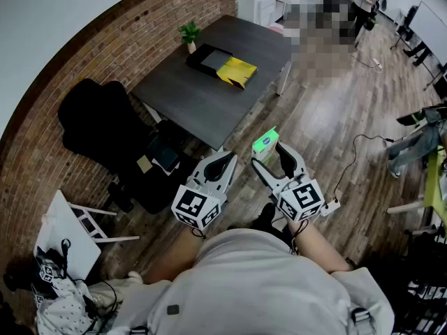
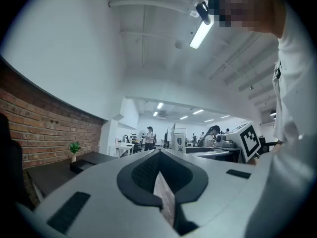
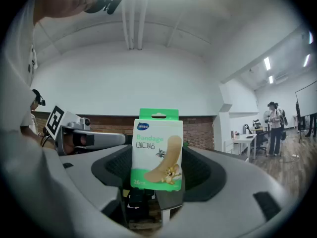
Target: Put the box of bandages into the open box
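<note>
The right gripper (image 1: 271, 156) pinches an upright green box of bandages (image 1: 265, 142). At its nine o'clock, the left gripper (image 1: 225, 165) has its jaws pressed together. At twelve o'clock, well apart, the open box (image 1: 221, 63) sits on a dark table (image 1: 195, 100).

Pretty sure I'm in an office. Red brick wall (image 1: 140, 40), dark grey rectangular table (image 1: 209, 93), black office chair (image 1: 105, 128), white desks (image 3: 245, 140) behind.

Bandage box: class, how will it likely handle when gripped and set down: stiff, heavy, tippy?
The bandage box looks like thin printed card, so it is probably light and easily dented if squeezed hard. It is tall and slim, held upright by the right gripper, so it would likely tip if stood on end.
</note>
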`<state>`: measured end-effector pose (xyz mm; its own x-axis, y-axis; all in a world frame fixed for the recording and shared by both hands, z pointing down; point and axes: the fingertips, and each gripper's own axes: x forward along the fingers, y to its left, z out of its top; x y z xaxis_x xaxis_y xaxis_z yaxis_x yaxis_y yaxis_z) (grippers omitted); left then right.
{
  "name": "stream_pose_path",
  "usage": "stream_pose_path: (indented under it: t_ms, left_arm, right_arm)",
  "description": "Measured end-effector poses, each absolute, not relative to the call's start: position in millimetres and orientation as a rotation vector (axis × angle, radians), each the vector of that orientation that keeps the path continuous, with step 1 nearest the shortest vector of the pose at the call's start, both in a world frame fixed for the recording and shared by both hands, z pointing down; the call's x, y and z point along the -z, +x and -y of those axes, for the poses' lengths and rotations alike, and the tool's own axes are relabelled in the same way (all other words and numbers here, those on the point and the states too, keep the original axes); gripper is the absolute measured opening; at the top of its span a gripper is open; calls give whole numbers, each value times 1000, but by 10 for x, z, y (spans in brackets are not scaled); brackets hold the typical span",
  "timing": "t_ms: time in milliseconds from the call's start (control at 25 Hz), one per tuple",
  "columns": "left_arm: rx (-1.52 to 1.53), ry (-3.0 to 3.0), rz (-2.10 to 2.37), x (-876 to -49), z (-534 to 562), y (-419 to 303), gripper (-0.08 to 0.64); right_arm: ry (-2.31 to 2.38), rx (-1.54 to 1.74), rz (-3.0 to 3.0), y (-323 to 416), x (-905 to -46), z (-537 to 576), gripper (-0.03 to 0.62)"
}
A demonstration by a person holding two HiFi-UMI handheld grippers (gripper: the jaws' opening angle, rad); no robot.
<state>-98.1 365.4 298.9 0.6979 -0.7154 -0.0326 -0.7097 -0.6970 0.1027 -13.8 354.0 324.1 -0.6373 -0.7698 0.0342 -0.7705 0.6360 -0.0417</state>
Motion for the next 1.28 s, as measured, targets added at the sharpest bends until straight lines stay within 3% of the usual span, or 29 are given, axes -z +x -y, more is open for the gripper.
stream_pose_path:
  t_ms: [680,1280]
  left_arm:
    - [35,2792,1183,-3174,-2867,-405,15]
    - [-3,2745,1167,-3409,-1816,839,15]
  right_arm:
    - [1308,-110,2836,433,-3362,-2822,310]
    - [1287,-178,2850,1770,-3489,-1898,310]
